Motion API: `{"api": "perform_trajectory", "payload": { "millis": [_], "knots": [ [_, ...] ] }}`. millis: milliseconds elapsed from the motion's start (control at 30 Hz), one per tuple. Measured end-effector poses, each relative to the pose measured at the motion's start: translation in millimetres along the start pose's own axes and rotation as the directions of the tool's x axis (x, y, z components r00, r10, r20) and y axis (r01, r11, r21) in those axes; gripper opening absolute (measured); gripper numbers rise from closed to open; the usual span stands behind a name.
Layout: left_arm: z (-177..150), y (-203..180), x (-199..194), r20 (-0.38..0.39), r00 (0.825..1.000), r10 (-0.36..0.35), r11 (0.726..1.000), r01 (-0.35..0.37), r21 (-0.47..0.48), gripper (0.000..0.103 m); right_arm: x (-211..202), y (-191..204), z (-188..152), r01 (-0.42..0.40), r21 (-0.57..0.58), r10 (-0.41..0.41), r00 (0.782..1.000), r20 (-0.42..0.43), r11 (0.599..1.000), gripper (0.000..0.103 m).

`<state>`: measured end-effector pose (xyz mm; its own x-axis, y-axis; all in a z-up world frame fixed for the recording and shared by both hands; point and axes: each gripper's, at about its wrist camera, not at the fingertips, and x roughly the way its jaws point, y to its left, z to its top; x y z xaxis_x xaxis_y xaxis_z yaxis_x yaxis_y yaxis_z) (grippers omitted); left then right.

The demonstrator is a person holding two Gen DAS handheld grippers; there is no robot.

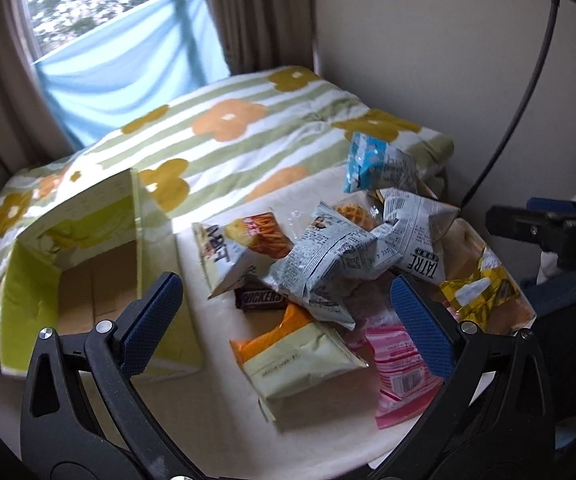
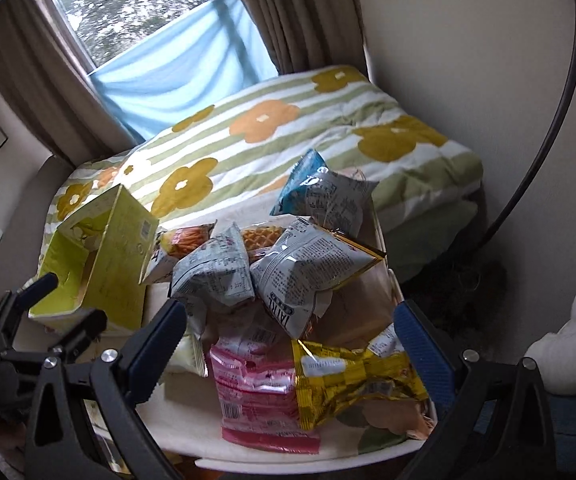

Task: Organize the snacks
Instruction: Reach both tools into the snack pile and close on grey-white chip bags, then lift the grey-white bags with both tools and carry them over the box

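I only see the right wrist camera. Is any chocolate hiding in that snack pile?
Observer: Yes. The left wrist view shows a Snickers bar poking out from under the grey packets.
Child: Is the green box full already?
Observer: No. The left view looks into the green box, and only its bare cardboard bottom shows.
Child: Anything orange near the chocolate?
Observer: An orange-and-pale-green packet lies right beside the Snickers bar, on the side nearer the camera.

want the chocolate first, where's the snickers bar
Left wrist view, centre: the Snickers bar lies at the pile's left edge, tucked under the grey packet, right of the green box.
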<state>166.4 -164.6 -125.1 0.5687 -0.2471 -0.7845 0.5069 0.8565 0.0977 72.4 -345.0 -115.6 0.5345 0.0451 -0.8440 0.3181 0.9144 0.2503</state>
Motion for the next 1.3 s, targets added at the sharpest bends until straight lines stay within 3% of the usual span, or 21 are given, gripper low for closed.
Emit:
{"api": "perform_trajectory", "payload": {
  "millis": [267,533,733,867,967,1067,1133,1200,1300],
  "knots": [
    [9,-12,74,-0.115,0.989,-0.093,0.978,0.113,0.176,0.103,68,-8,20,0.043,0.187,-0.019,0.991,-0.13,0.981,0.103],
    [10,-28,117,-0.154,0.977,-0.146,0.931,0.188,0.312,0.1,104,-16,27,0.118,0.298,-0.065,0.981,-0.182,0.947,0.103],
    [6,-31,138,-0.21,0.959,-0.192,0.912,0.253,0.323,0.088,124,-16,26,0.154,0.334,-0.083,0.972,-0.219,0.93,0.103],
    [3,-27,149,-0.237,0.952,-0.194,0.913,0.264,0.312,0.081,129,-15,25,0.173,0.343,-0.1,0.97,-0.221,0.923,0.103],
    [3,-22,156,-0.25,0.95,-0.186,0.917,0.259,0.303,0.064,132,-17,26,0.183,0.354,-0.108,0.97,-0.22,0.917,0.103],
    [4,-16,157,-0.25,0.945,-0.21,0.919,0.278,0.28,0.062,134,-19,25,0.194,0.364,-0.118,0.968,-0.222,0.911,0.102],
    [4,-15,157,-0.248,0.946,-0.211,0.917,0.279,0.285,0.061,136,-20,24,0.19,0.374,-0.11,0.968,-0.226,0.908,0.098],
    [4,-15,156,-0.242,0.946,-0.214,0.914,0.282,0.292,0.058,139,-21,23,0.193,0.379,-0.107,0.966,-0.236,0.905,0.083],
    [3,-17,152,-0.237,0.947,-0.216,0.911,0.283,0.3,0.056,138,-21,23,0.189,0.388,-0.103,0.967,-0.231,0.902,0.077]
  ]
}}
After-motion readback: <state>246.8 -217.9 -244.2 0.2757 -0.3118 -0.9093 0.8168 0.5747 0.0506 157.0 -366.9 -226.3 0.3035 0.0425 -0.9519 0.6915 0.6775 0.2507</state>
